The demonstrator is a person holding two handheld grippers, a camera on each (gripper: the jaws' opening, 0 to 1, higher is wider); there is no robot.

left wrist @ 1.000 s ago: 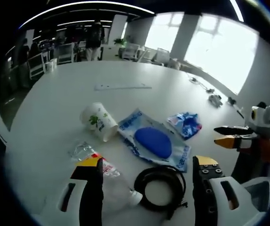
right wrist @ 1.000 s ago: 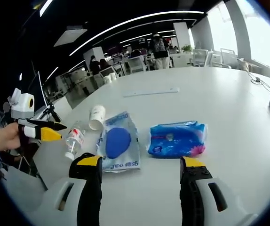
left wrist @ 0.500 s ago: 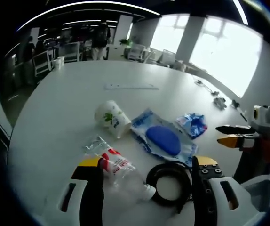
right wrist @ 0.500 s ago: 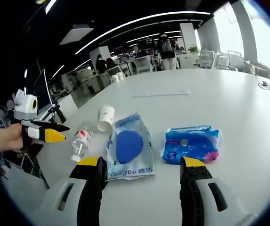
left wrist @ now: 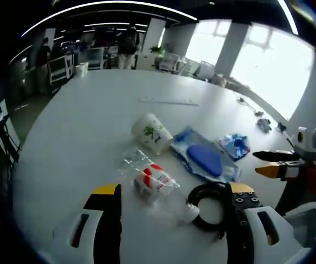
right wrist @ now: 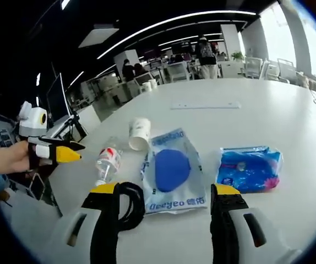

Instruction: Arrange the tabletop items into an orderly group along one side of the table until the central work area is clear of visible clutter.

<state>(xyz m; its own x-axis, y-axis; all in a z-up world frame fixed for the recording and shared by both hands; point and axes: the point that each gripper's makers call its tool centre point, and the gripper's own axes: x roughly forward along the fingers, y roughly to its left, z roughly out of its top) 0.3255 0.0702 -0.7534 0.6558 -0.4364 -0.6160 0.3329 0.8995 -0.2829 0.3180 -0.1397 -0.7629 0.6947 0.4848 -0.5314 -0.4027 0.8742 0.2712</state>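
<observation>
Both cameras have swung, so the black cable coil [right wrist: 129,204] now shows in the right gripper view beside the blue-pad packet [right wrist: 173,176], tissue pack [right wrist: 249,169] beyond. Left gripper view: left gripper [left wrist: 172,217], jaws apart, over the water bottle [left wrist: 155,183]; paper cup [left wrist: 151,132] behind on the bench [left wrist: 81,121]. Right gripper [right wrist: 163,217] jaws apart, empty.

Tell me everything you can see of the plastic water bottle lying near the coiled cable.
The clear plastic water bottle with a red-and-white label lies on its side on the white table, looking crumpled and nearly empty. Its white cap end points toward the black coiled cable and lies right beside it; whether they touch is unclear. Its base end points toward the white paper cup, with a gap between them. In the right gripper view it lies left of the flat blue-and-white packet. Neither gripper holds it.
</observation>
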